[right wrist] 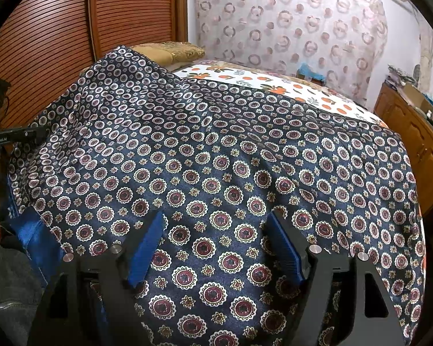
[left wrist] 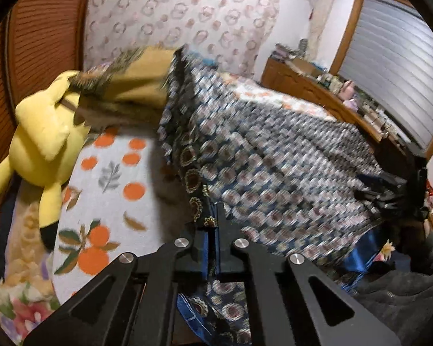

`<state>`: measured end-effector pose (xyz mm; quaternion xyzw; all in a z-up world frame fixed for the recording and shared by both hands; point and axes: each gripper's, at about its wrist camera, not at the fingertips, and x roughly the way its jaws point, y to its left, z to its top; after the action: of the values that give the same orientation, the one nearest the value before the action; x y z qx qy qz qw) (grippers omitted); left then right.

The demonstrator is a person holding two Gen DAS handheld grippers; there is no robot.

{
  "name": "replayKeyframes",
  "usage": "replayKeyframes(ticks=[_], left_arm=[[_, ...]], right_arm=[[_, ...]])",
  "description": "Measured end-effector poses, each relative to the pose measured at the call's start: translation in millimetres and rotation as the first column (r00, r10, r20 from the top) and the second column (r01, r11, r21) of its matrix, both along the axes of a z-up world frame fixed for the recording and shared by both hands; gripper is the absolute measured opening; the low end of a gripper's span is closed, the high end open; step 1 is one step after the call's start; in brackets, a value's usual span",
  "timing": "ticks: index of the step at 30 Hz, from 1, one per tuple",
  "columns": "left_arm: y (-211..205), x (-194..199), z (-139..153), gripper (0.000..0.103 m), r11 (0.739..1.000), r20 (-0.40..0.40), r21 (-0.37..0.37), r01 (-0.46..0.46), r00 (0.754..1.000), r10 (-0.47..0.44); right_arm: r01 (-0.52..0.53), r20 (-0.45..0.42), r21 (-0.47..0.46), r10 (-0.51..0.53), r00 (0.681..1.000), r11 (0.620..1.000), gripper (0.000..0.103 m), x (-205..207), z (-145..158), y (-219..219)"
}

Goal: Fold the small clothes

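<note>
Two grippers work over one patterned cloth (right wrist: 231,158) spread across a bed (right wrist: 274,83). The left gripper (left wrist: 213,230) has its jaws pressed together on the cloth's edge, a thin fold pinched between the dark pads, and the fabric rises from the bedsheet there. The right gripper (right wrist: 216,248) holds its jaws wide apart, blue ribbed pads (right wrist: 285,248) either side of the cloth lying below; whether they touch it cannot be told, and nothing is gripped. The cloth is smooth and slightly shiny, navy with rows of round maroon medallions ringed in white, with a plain blue edge (right wrist: 31,230) at its left side. Under it lies a white sheet printed with oranges and leaves. A yellow plush toy (left wrist: 43,132) rests at the bed's left, beside a tan pillow (left wrist: 147,80).
</note>
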<state>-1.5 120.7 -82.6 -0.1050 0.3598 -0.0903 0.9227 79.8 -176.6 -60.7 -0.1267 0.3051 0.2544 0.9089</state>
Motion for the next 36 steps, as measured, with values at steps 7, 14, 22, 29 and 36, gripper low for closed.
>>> replayKeyframes(ticks=[7, 14, 22, 29, 36], left_arm=[[-22.3, 20.7, 51.8, 0.003, 0.998, 0.116, -0.002, 0.063, 0.991, -0.062], [-67.0, 57.9, 93.3, 0.003, 0.988, 0.208, 0.025, 0.150, 0.966, -0.152], [-126.4, 85.7, 124.3, 0.003, 0.959, 0.252, 0.056, 0.276, 0.926, -0.281], [-175.8, 99.3, 143.7, 0.003, 0.916, 0.258, 0.077, 0.394, 0.879, -0.400], [-229.3, 107.8, 155.9, 0.003, 0.856, 0.243, 0.112, 0.505, 0.821, -0.517]], right_arm=[[0.046, 0.035, 0.053, -0.048, 0.998, 0.998, 0.076, -9.3, 17.8, -24.8], [0.119, 0.059, 0.102, -0.125, 0.990, 0.988, 0.076, -17.9, 31.2, -62.9], [0.172, 0.071, 0.137, -0.183, 0.981, 0.976, 0.076, -34.5, 35.4, -99.0], [0.211, 0.084, 0.166, -0.227, 0.970, 0.963, 0.076, -51.4, 40.8, -125.1], [0.248, 0.107, 0.191, -0.272, 0.956, 0.950, 0.076, -70.9, 51.0, -152.7]])
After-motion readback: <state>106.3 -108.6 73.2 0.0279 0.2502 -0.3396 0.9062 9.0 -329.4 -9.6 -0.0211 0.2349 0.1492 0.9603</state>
